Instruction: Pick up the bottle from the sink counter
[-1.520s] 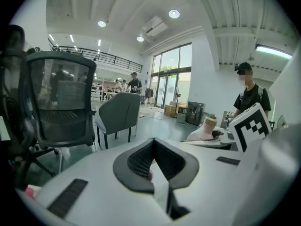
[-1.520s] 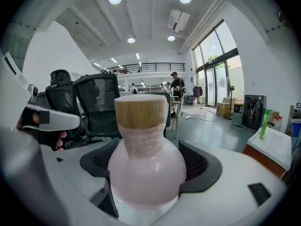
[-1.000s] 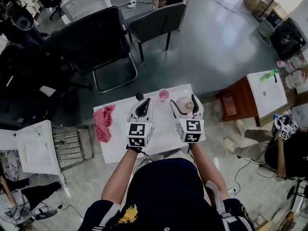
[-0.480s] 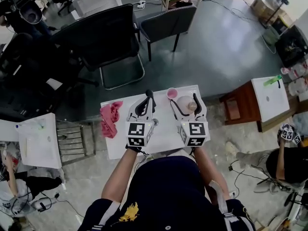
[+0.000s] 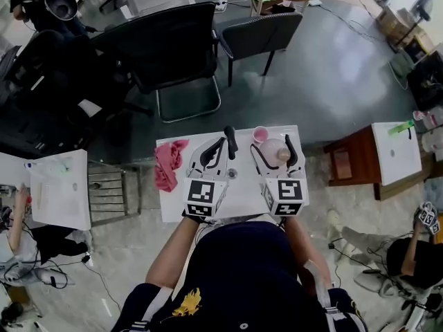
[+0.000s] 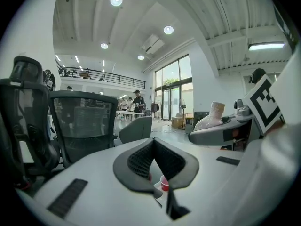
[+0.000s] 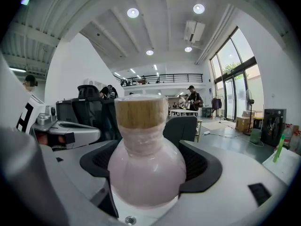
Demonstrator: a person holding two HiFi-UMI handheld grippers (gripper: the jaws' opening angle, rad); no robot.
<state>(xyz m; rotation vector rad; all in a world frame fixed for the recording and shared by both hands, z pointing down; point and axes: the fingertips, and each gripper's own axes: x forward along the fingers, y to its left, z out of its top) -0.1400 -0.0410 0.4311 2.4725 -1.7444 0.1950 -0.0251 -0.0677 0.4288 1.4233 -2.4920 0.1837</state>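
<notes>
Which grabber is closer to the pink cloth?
Left. The left gripper is just right of the cloth, not touching it. The right gripper is farther right, past the left one, shut on the bottle.

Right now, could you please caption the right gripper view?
Right tool grips a round pale pink bottle with a wood-coloured cap.

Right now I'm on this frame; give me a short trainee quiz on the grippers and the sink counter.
1. True or false: the left gripper holds the bottle.
2. What lies at the counter's left end in the head view? A) pink cloth B) pink cup C) bottle
3. Fill in: the right gripper is shut on the ____.
Key: 1 false; 2 A; 3 bottle.
</notes>
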